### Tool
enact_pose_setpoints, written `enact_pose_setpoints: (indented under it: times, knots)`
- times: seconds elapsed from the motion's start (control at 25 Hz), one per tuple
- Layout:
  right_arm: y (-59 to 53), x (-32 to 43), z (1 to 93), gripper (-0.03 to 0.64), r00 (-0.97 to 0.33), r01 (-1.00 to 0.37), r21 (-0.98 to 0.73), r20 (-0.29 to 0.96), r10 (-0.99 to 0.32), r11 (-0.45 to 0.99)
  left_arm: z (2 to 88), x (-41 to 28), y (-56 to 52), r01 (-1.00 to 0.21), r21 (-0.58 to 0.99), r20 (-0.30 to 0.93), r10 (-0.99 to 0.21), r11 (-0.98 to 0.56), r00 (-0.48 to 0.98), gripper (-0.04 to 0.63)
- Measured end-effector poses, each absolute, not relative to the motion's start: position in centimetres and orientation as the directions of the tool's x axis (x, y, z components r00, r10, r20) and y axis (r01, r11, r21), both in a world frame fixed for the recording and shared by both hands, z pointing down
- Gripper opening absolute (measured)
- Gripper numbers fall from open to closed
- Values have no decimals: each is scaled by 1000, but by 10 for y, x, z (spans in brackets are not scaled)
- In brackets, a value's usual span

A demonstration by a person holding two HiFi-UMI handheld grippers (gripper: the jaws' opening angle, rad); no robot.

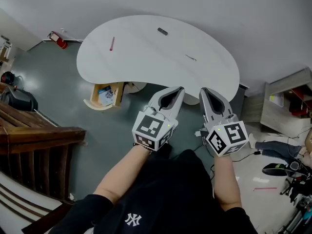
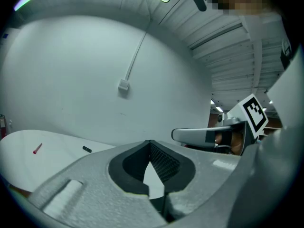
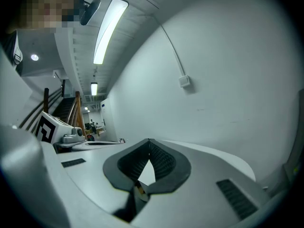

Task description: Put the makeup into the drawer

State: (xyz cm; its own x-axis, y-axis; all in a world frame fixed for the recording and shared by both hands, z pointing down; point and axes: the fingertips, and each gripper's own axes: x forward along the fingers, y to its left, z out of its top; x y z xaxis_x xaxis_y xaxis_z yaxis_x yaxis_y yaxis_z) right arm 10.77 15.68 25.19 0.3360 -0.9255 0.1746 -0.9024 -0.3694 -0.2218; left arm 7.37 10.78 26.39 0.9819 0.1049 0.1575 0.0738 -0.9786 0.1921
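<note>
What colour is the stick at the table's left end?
Pinkish red; the stick shows best in the head view.

Red stick-like item (image 1: 111, 43), far left on white table (image 1: 146, 52): was too small to identify. Short dark item (image 1: 162, 31), far middle: likewise. Thin dark item (image 1: 190, 57), right: likewise. Wooden unit (image 1: 108, 95) below: top was hidden by tabletop. Staircase (image 1: 29, 130): was cut off at left edge.

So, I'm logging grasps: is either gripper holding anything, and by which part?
Nothing is held. The left gripper and right gripper both have jaws closed on empty air; the pink stick lies untouched on the white table.
</note>
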Motion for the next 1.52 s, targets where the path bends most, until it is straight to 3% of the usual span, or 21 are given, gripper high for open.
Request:
enact_pose_setpoints:
  times: [0.48, 1.52]
  knots:
    - [128, 150, 277, 15, 387, -879, -201, 230, -893, -433, 285, 118, 84, 132, 206, 187, 171, -970, 967, 9]
    - [50, 329, 446, 17, 229, -909, -218, 451, -863, -355, 432, 301, 17, -12, 258, 367, 87, -966, 926, 9]
